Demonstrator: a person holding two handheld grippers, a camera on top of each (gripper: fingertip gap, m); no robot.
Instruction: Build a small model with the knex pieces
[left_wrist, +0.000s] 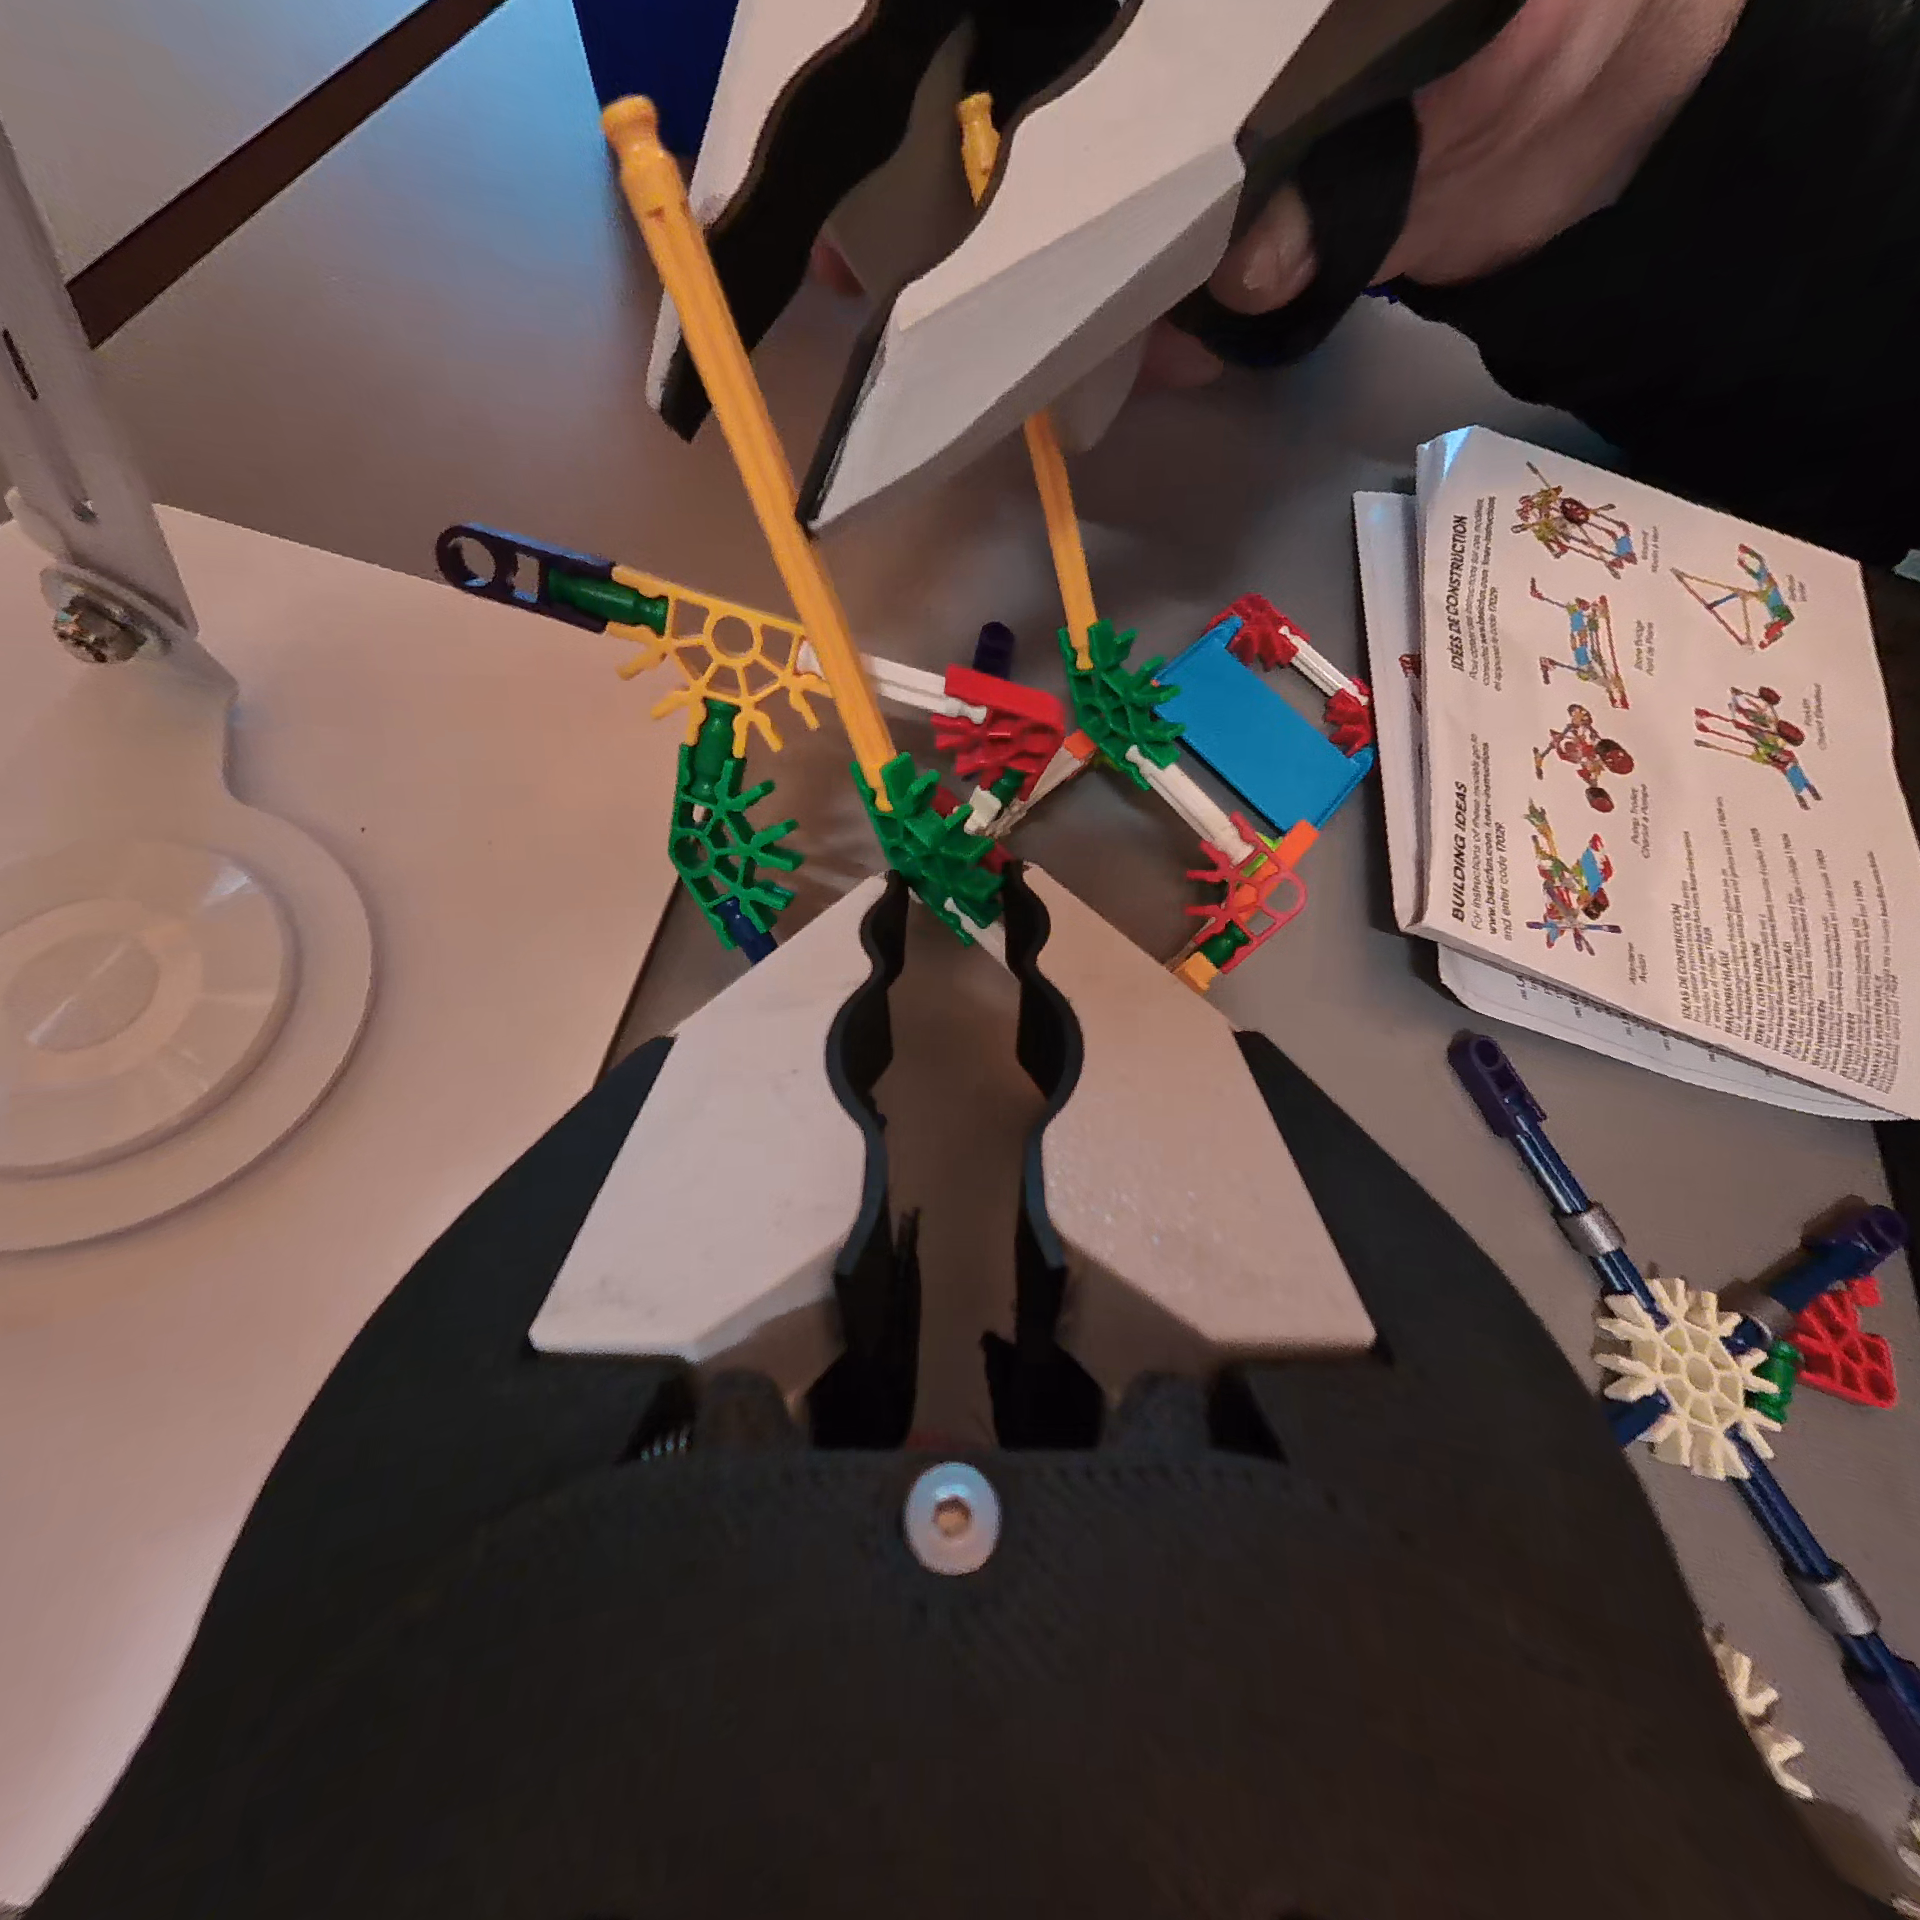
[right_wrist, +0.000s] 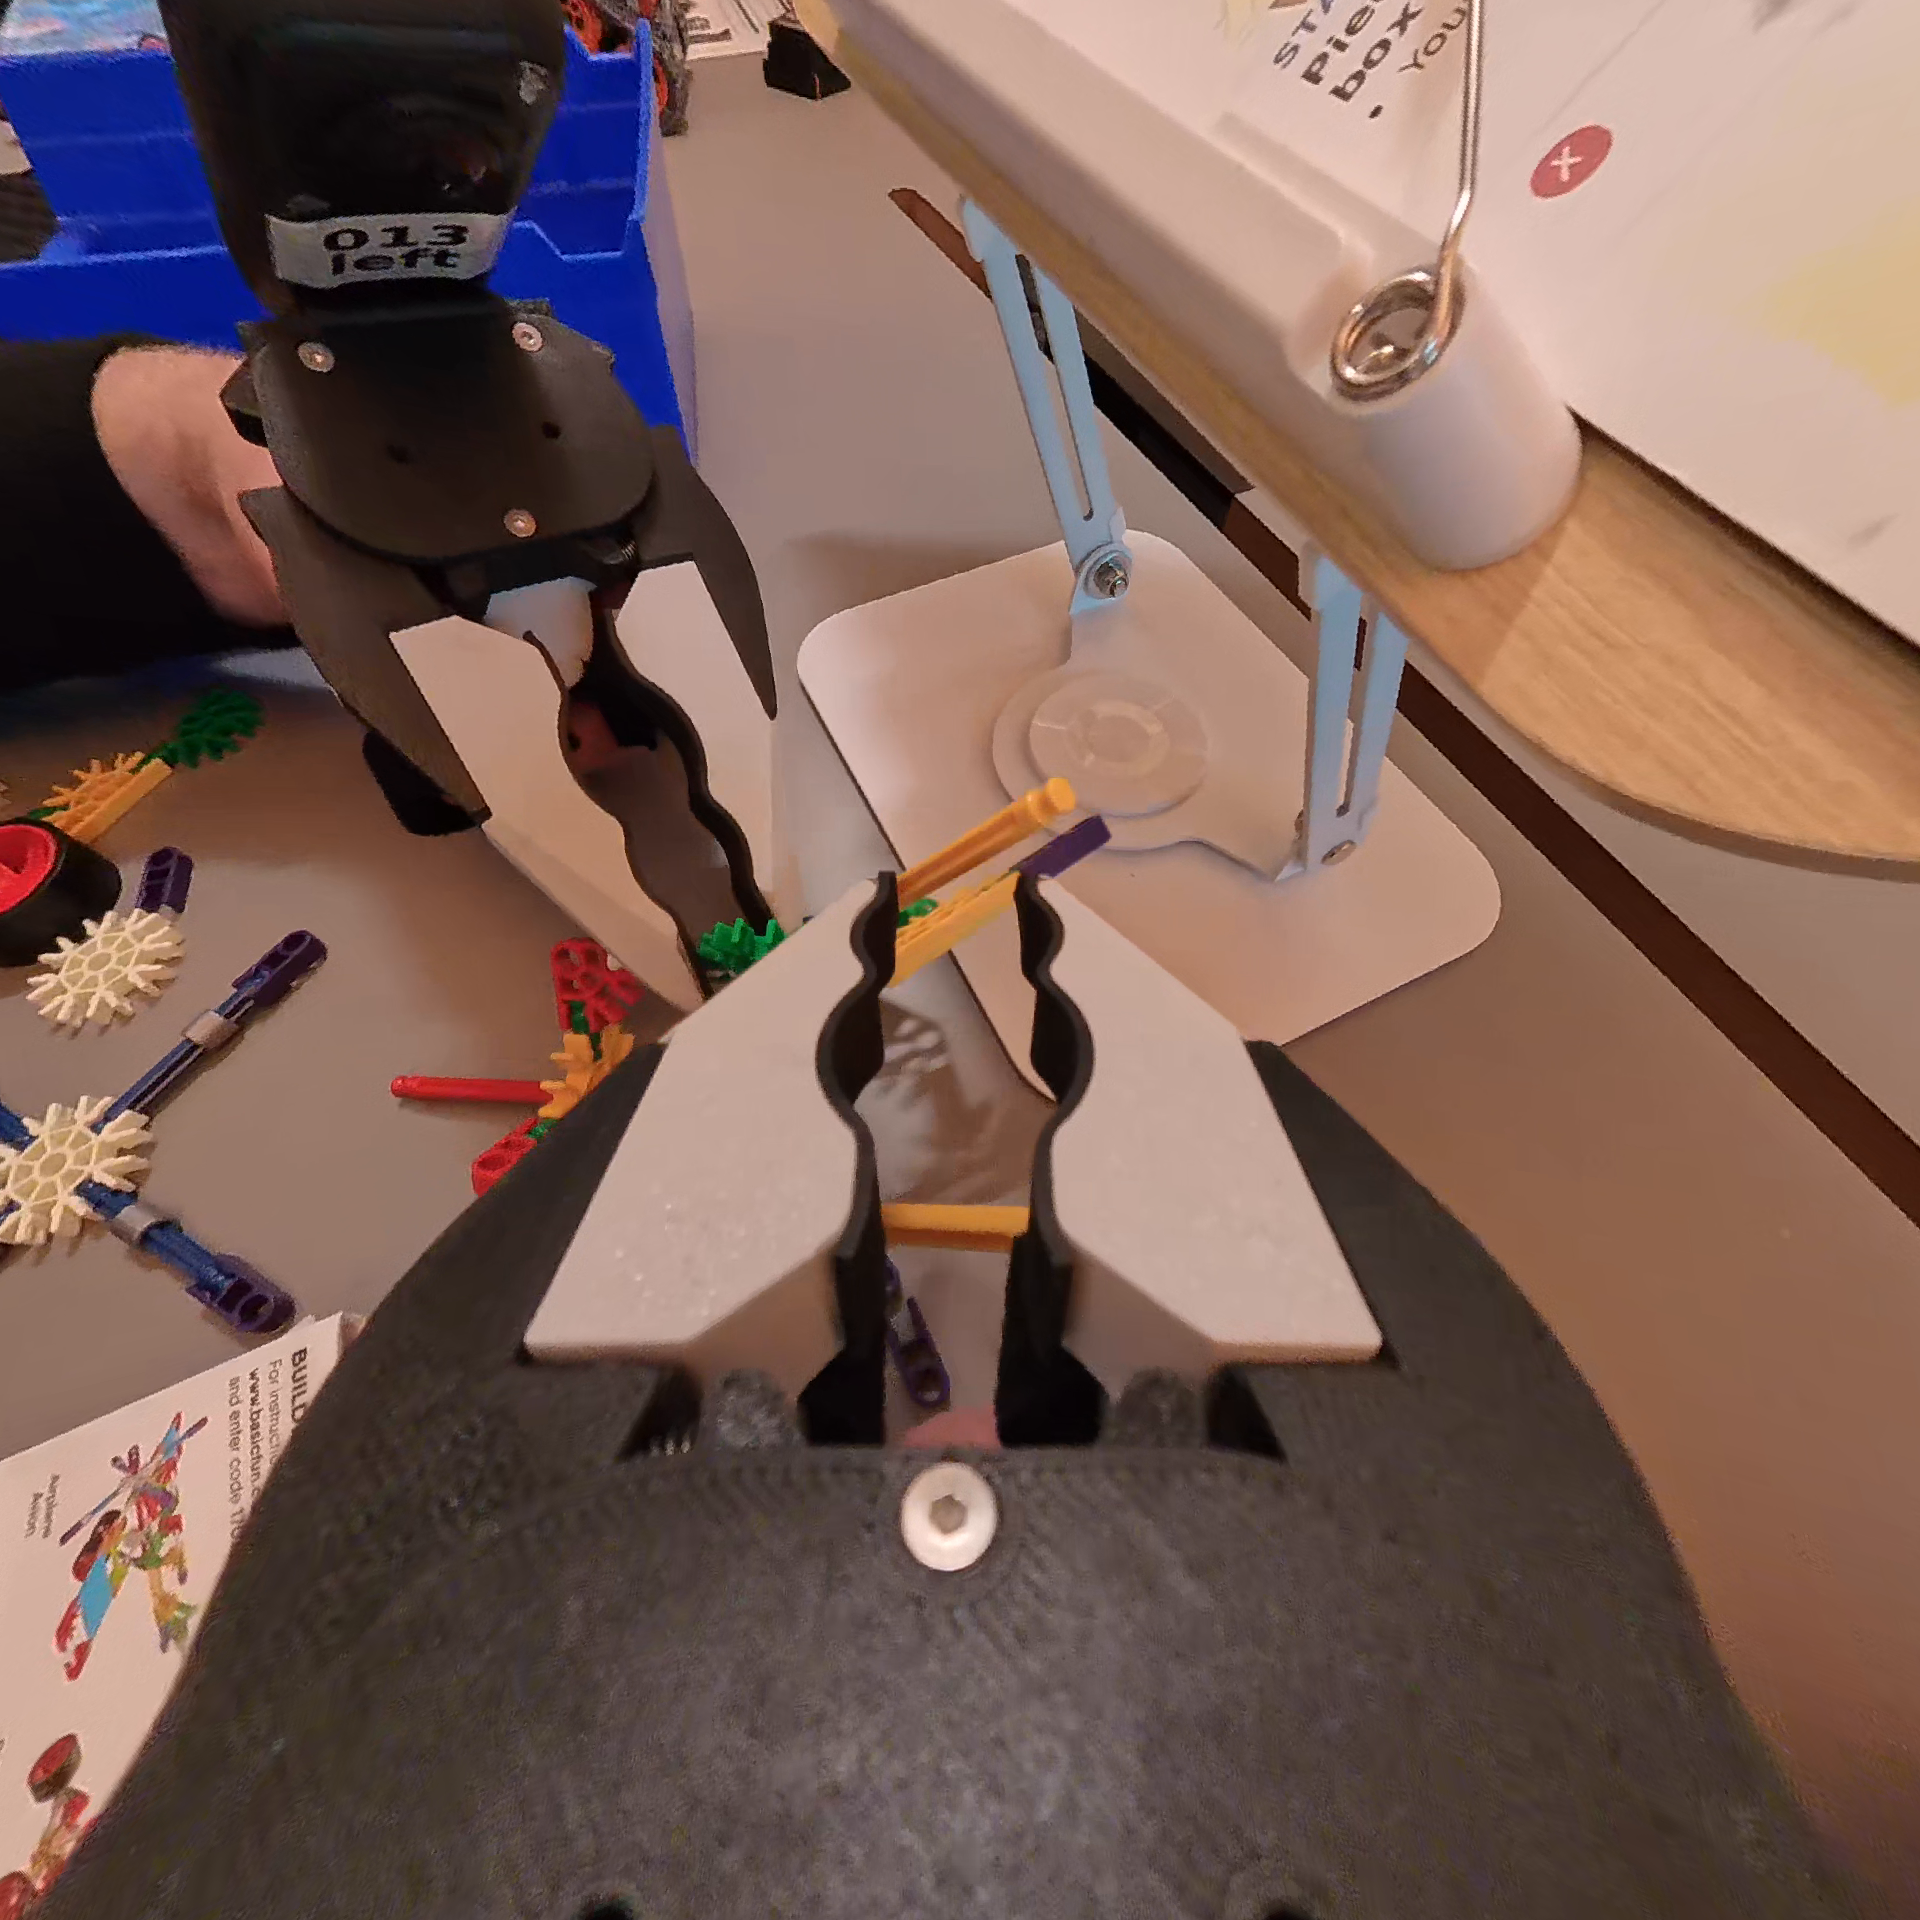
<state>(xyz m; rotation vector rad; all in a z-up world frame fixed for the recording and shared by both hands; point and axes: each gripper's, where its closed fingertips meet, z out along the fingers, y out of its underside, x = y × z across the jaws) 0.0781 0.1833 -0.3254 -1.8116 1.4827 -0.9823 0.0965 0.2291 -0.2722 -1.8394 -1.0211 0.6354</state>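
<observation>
Item: part-built rod-and-connector model (left_wrist: 997, 732), lying on the grey table (left_wrist: 364, 312) between a white stand base (left_wrist: 187, 935) and an open booklet (left_wrist: 1662, 779). State of build: yellow, green and red connectors joined by short white rods. A blue panel (left_wrist: 1257, 738) is framed in at the right side. Two long yellow rods rise from green hubs, and the nearer rod (left_wrist: 727, 343) is seated in the green connector (left_wrist: 925, 831). Loose pieces lie apart to the right, among them a blue rod carrying a white snowflake hub (left_wrist: 1683, 1371), and more lie near a blue bin (right_wrist: 104, 156). Left gripper (left_wrist: 956, 883): low, pointing forward and down, with its jaws drawn narrow onto the green connector at the very tips. Right gripper (right_wrist: 956, 894): held by a hand (left_wrist: 1507, 156) and reaching in from the far side, angled steeply down over the model. Its jaws are narrow, with the nearer rod crossing the gap between them. Whether the pads actually clamp that rod cannot be told.
</observation>
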